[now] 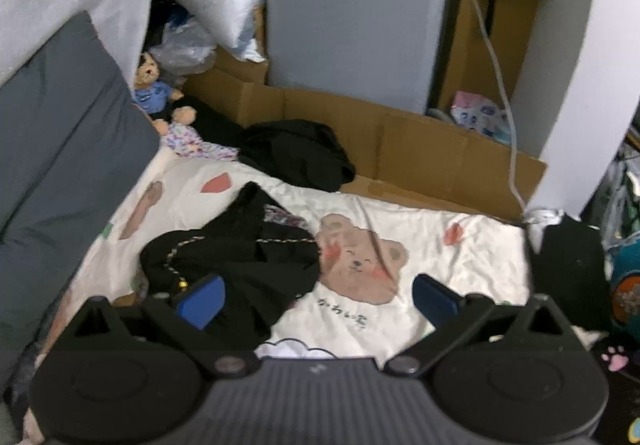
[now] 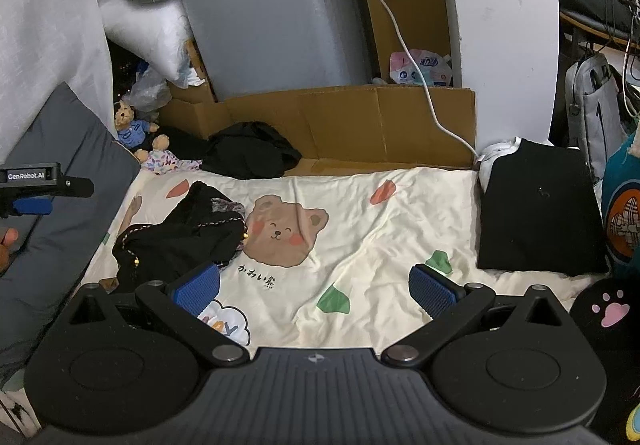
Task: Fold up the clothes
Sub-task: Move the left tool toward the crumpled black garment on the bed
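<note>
A crumpled black garment with beaded trim (image 1: 236, 257) (image 2: 180, 237) lies on the left part of a cream bedsheet printed with a bear (image 1: 400, 325) (image 2: 360, 229). My left gripper (image 1: 316, 299) hovers just in front of it, open, its left pad over the cloth's near edge without pinching it. My right gripper (image 2: 316, 287) stands open above bare sheet, to the right of the garment. A second black garment (image 1: 300, 153) (image 2: 252, 151) is bunched at the sheet's far edge. A folded black garment (image 2: 540, 213) (image 1: 568, 265) lies flat at the right.
A grey cushion (image 1: 60, 149) (image 2: 60, 205) borders the left side, with a small teddy bear (image 1: 154, 89) (image 2: 132, 129) behind it. Cardboard (image 2: 360, 125) and a grey wrapped appliance (image 2: 276, 13) stand at the back. A white cable (image 2: 408, 57) hangs down to the sheet's far right corner.
</note>
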The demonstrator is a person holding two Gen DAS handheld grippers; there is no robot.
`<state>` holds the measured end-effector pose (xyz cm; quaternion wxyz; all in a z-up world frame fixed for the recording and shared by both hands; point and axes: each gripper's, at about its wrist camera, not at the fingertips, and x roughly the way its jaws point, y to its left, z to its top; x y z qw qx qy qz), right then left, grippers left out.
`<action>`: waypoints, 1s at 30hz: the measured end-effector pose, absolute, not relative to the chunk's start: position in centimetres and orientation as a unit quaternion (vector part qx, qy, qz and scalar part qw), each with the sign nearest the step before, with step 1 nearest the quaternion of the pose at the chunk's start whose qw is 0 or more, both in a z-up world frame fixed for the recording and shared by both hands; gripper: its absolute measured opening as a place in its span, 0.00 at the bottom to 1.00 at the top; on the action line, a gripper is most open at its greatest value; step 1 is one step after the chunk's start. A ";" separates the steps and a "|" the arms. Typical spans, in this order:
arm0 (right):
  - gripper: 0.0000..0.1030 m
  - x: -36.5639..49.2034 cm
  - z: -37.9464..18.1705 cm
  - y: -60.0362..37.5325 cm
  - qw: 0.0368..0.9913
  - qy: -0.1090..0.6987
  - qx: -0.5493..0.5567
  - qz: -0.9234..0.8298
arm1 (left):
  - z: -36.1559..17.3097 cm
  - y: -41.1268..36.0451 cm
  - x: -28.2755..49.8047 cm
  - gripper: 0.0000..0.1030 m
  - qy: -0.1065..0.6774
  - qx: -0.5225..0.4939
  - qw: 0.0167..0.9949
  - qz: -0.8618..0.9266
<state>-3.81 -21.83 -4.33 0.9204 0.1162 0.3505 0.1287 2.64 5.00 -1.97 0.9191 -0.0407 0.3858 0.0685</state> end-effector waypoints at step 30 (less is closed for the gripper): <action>1.00 -4.0 -2.9 -29.2 0.915 0.322 0.147 0.195 | 6.4 11.1 6.2 0.97 0.404 -0.097 0.901 0.120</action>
